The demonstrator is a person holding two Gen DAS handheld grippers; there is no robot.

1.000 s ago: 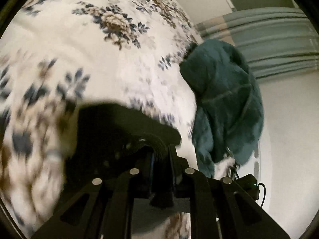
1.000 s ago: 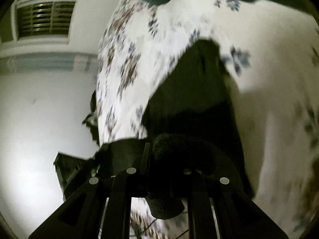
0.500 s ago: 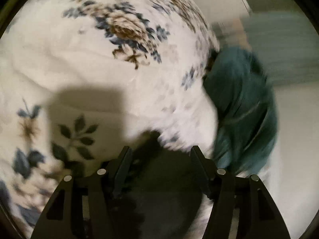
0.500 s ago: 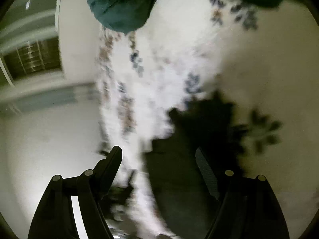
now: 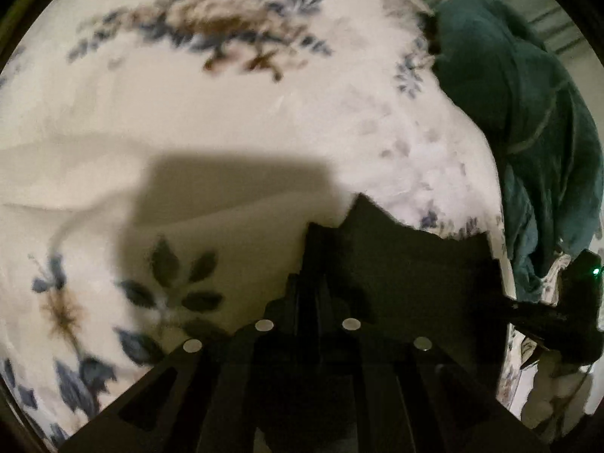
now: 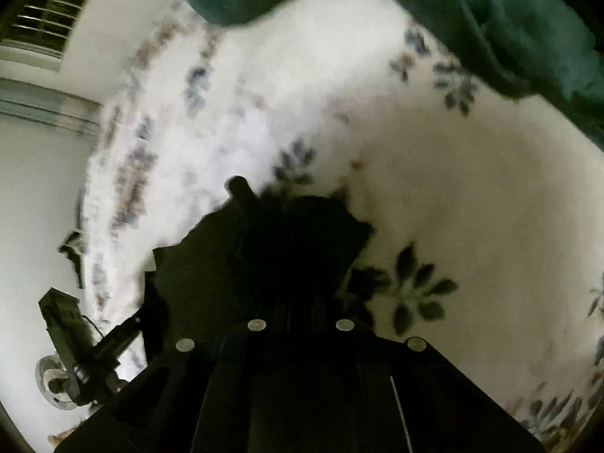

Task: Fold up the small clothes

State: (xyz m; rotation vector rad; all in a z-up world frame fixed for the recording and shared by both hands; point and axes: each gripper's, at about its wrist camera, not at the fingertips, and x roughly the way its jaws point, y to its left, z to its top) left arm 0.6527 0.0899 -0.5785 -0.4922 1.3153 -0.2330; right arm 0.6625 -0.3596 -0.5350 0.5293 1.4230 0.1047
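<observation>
You're in a home bedroom: a floral bedspread [image 5: 234,120] fills the frame, a teal garment [image 5: 528,120] lies upper right, and a louvred vent [image 6: 49,11] sits upper left.

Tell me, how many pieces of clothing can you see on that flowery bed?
2. A black garment lies on the floral bedspread, pinched by both grippers' fingers. A teal garment lies bunched at the bed's far edge. Others may be hidden.
</observation>
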